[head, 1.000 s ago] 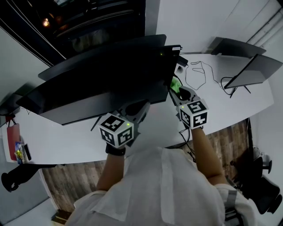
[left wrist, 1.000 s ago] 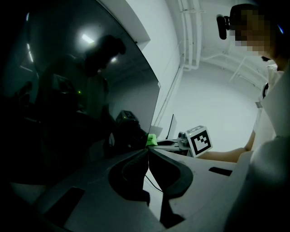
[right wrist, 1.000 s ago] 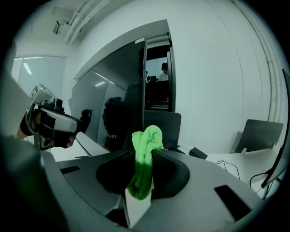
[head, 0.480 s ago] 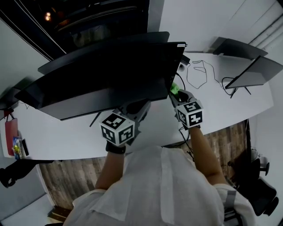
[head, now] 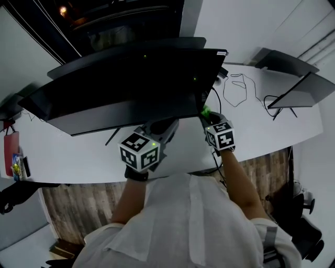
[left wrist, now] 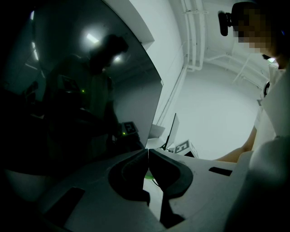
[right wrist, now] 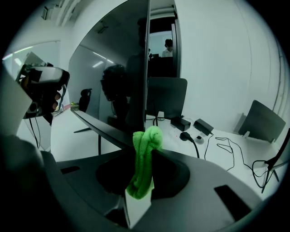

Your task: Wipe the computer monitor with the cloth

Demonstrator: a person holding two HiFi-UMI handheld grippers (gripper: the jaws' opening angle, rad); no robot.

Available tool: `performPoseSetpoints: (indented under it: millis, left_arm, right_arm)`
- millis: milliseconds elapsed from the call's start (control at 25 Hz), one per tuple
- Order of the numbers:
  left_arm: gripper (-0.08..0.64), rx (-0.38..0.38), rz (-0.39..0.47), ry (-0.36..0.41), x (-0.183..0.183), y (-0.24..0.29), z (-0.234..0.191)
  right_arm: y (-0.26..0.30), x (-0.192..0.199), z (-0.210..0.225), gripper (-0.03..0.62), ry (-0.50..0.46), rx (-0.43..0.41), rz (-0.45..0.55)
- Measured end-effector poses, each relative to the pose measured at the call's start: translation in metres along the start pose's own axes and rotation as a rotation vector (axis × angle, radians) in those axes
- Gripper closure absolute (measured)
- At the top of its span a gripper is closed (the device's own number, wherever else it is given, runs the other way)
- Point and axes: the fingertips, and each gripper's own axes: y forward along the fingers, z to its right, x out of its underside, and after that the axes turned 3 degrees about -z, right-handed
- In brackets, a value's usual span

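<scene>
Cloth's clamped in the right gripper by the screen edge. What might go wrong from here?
1. The green cloth is a narrow bunch in the right gripper; its hard jaw tips may scrape the monitor.
2. The left gripper is shut and empty, steadying nothing, so pressure might swivel the monitor.

Room's pretty plain: a long curved white desk [head: 68, 159] runs across the middle of the head view, with wood-plank flooring [head: 78, 209] showing below it at lower left and a bare white wall [head: 246, 26] filling the upper right. Upper left is a dark strip, window or panelling I can't tell, with one warm lamp [head: 64, 9] glowing in it. At right a loose black cable [head: 235, 91] snakes over the desk beside two spare dark screens [head: 306, 91].
</scene>
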Motion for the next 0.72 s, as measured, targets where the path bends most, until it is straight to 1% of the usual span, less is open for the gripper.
performPoseSetpoints:
  millis: [200,360,440,560,720]
  left_arm:
    - [0.543,-0.013,0.006,-0.007,0.002,-0.002,0.001]
    - [0.543,-0.028,0.01,-0.012,0.005,-0.003,0.001]
    - [0.543,-0.036,0.014,-0.014,0.006,-0.004,0.0]
    - [0.543,-0.051,0.014,-0.016,0.009,-0.003,-0.001]
    - [0.543,-0.075,0.013,-0.022,0.013,-0.001,-0.004]
  right_arm:
    - [0.008,0.017,-0.002,0.518,-0.008,-0.027,-0.054]
    - [0.009,0.034,-0.008,0.518,-0.015,-0.065,-0.098]
    - [0.005,0.04,-0.012,0.518,-0.001,-0.094,-0.103]
    - [-0.003,0.047,-0.02,0.518,0.055,-0.163,-0.093]
    - [-0.016,0.048,-0.039,0.518,0.182,-0.298,-0.021]
